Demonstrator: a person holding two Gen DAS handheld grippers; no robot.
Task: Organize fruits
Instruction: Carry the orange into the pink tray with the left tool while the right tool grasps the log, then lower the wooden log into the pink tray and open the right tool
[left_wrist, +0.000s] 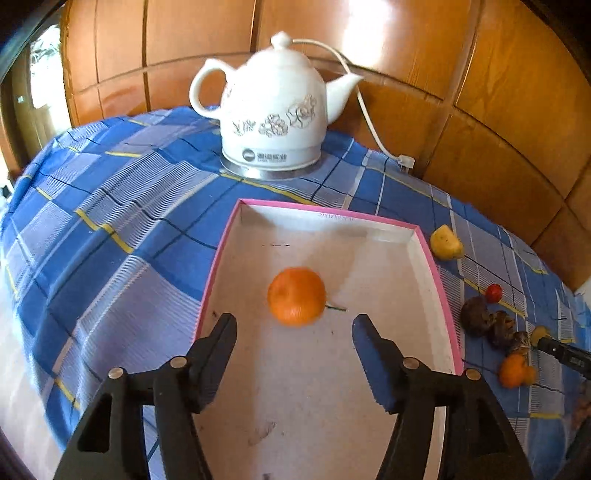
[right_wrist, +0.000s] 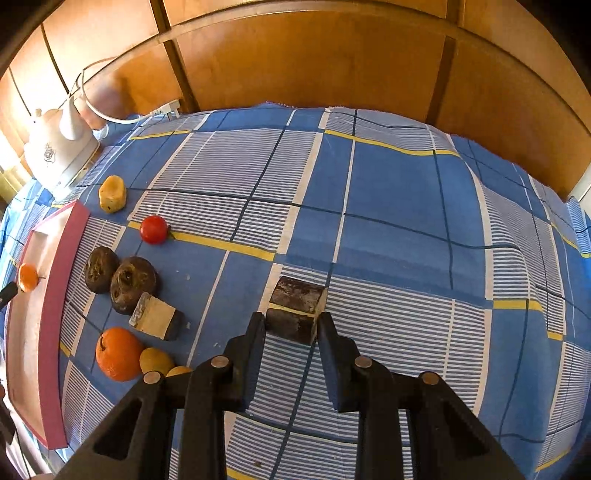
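Right gripper (right_wrist: 291, 326) around brown block (right_wrist: 297, 314)

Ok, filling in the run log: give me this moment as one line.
left gripper: open, over pink tray | small orange: in tray | right gripper: shut on dark block | other fruits: on cloth

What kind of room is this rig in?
Probably a home dining or kitchen corner: a checked tablecloth over the table, a white ceramic electric kettle on its base with a cord, and wood wall panels behind.
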